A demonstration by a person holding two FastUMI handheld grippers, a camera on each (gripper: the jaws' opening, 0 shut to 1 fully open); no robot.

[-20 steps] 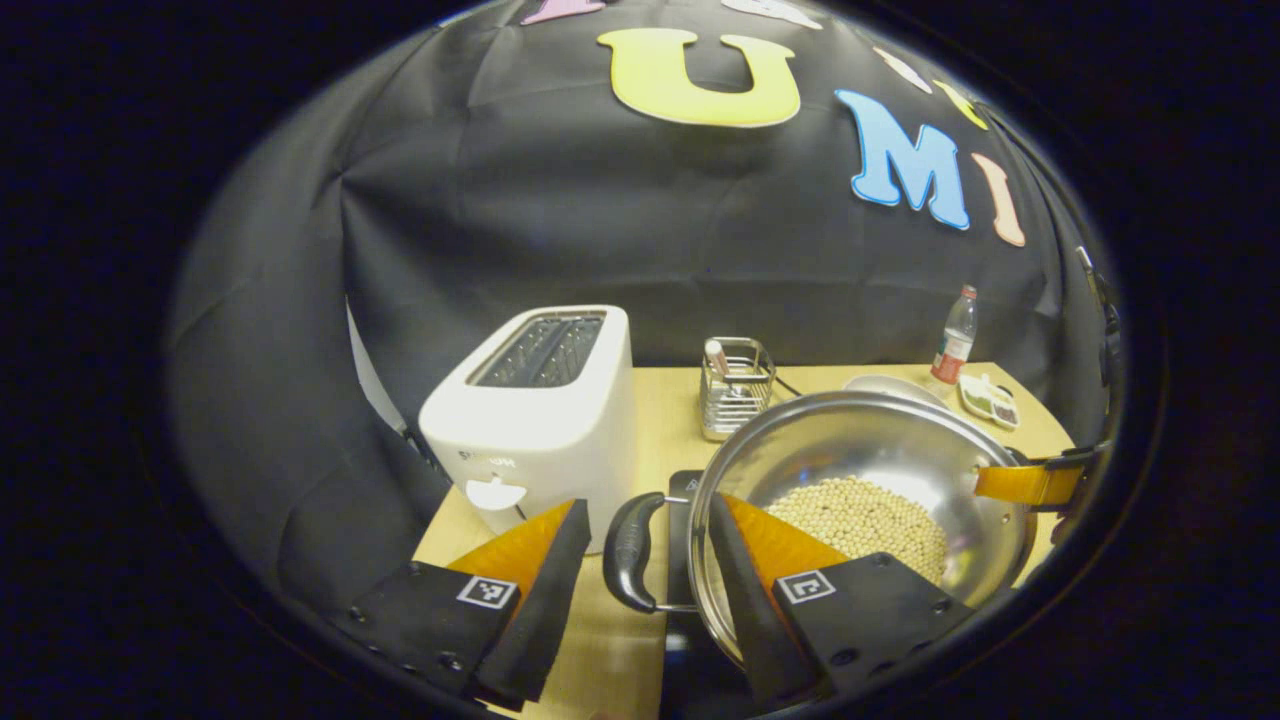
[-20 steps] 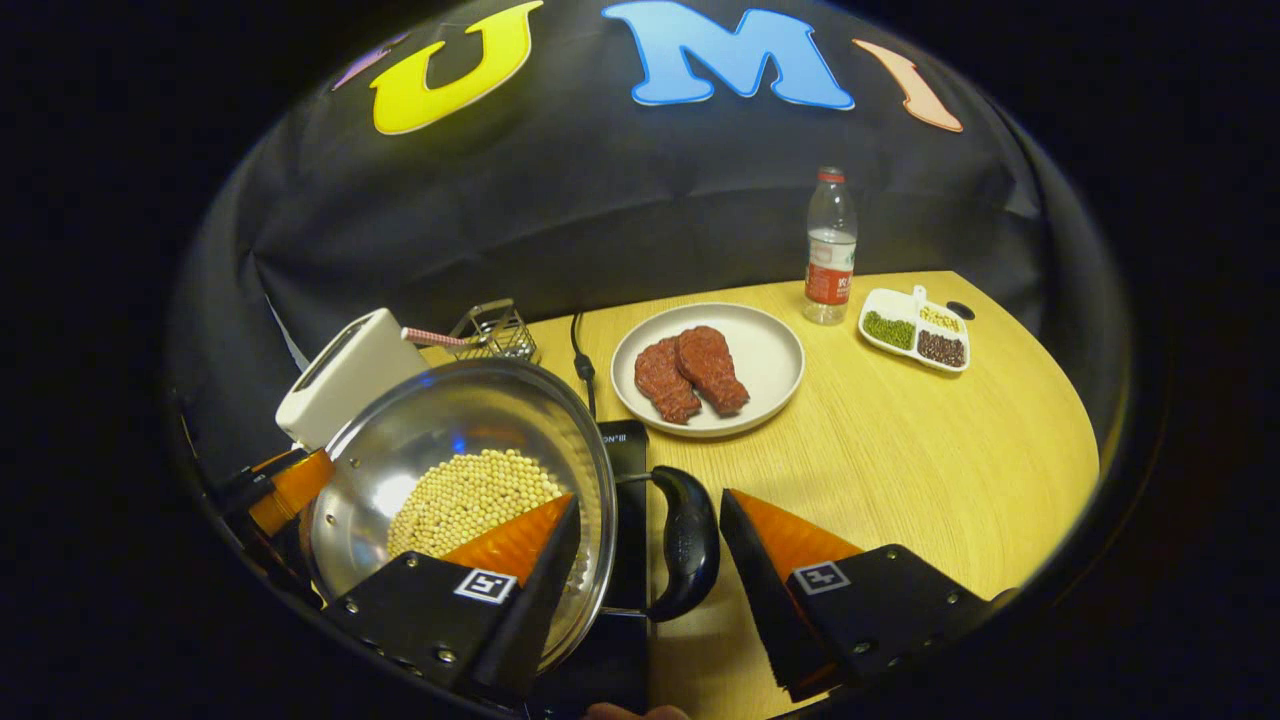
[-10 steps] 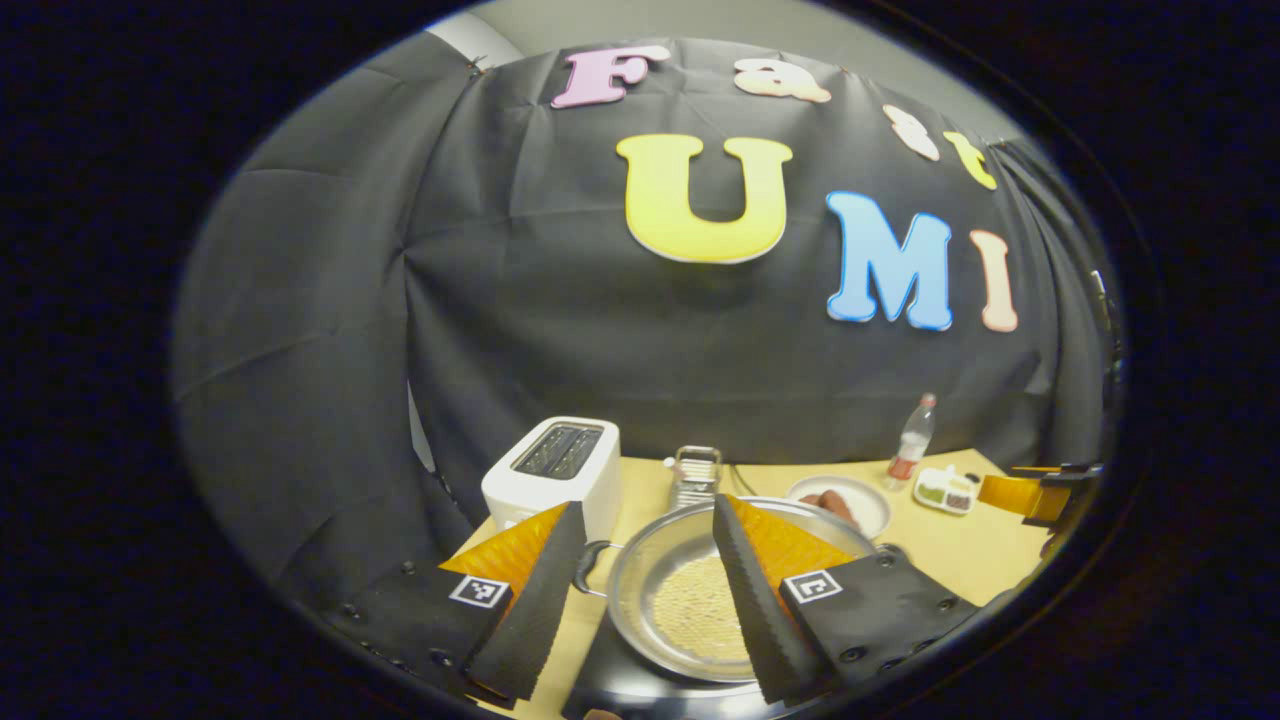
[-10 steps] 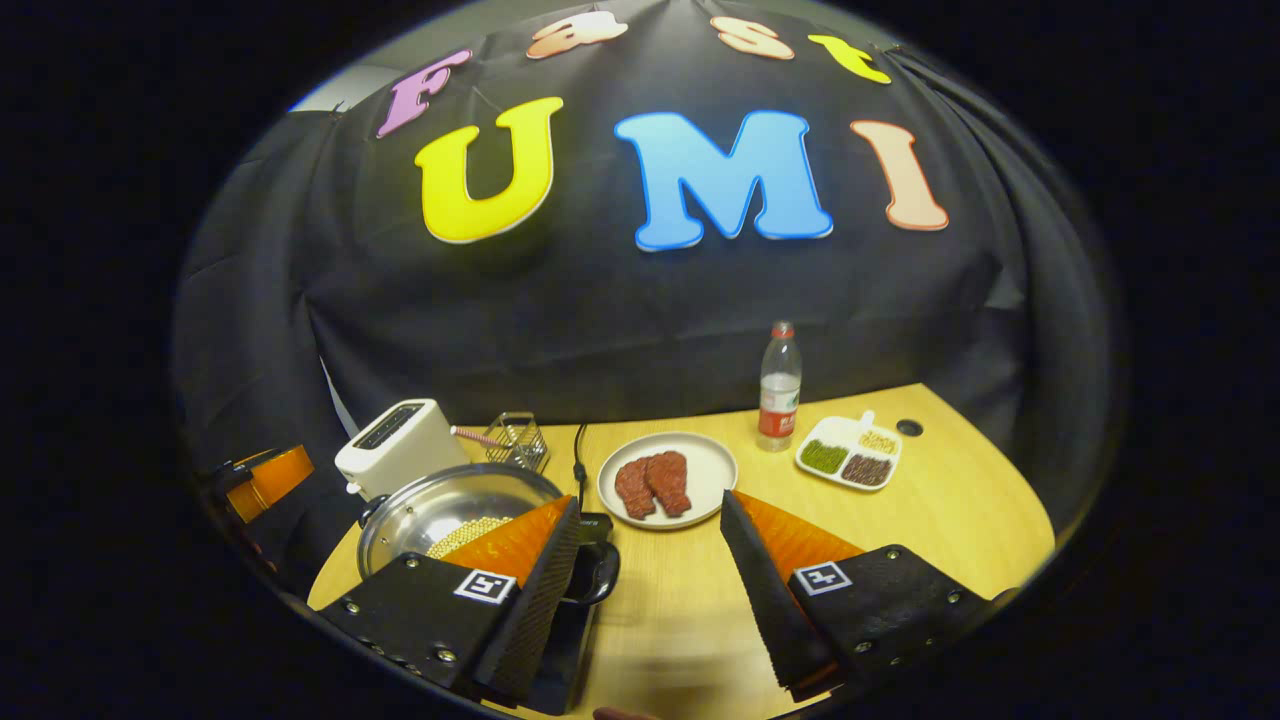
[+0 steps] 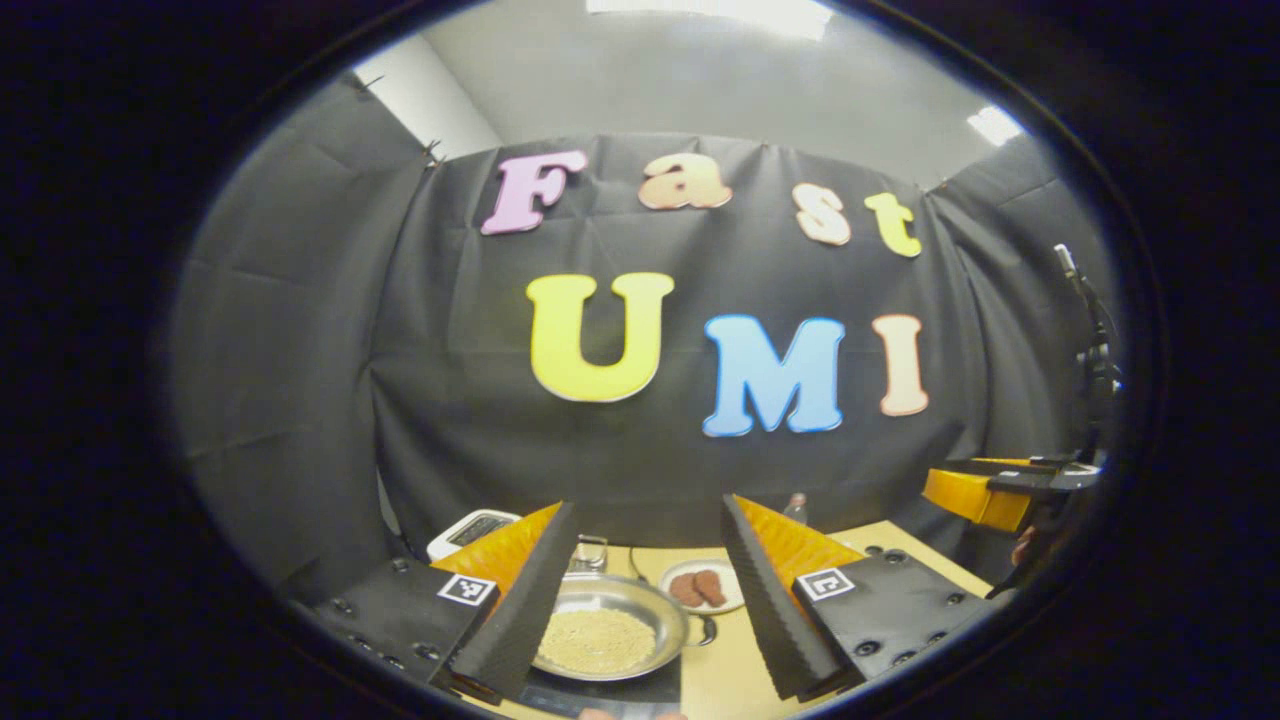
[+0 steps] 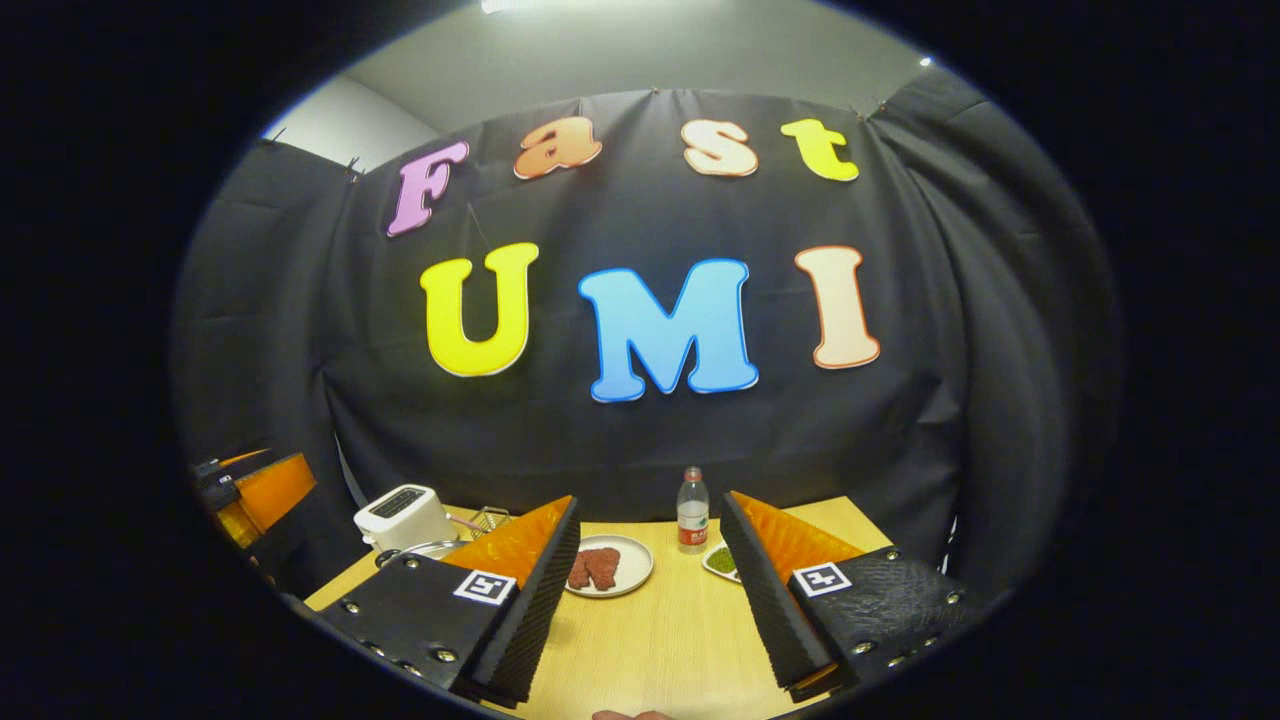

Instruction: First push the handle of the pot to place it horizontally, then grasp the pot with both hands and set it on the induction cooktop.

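Steel is what the pot (image 5: 610,630) is made of; it is seen in the left gripper view, low between the two fingers, resting on the dark induction cooktop (image 5: 610,692) with pale round beans heaped in its bowl and a dark handle (image 5: 706,630) sticking out at its right side. The left claw (image 5: 640,585) is held well above the tabletop (image 5: 720,680) with its fingers spread wide and nothing gripped between them. The right claw (image 6: 650,580) is likewise held wide open and empty, raised above the tabletop. In the right gripper view a white plate (image 6: 628,573) with two reddish pieces of meat is set between the fingers, a plastic bottle (image 6: 692,510) is stood just behind it, and a white toaster (image 6: 405,515) is placed at the far left with a small wire rack (image 6: 488,518) beside it. A divided dish (image 6: 722,560) with green contents is partly hidden by the right finger. At the right edge of the left gripper view the other claw is seen, well apart from the pot. The same plate, bottle and toaster are also seen behind the pot in the left gripper view.
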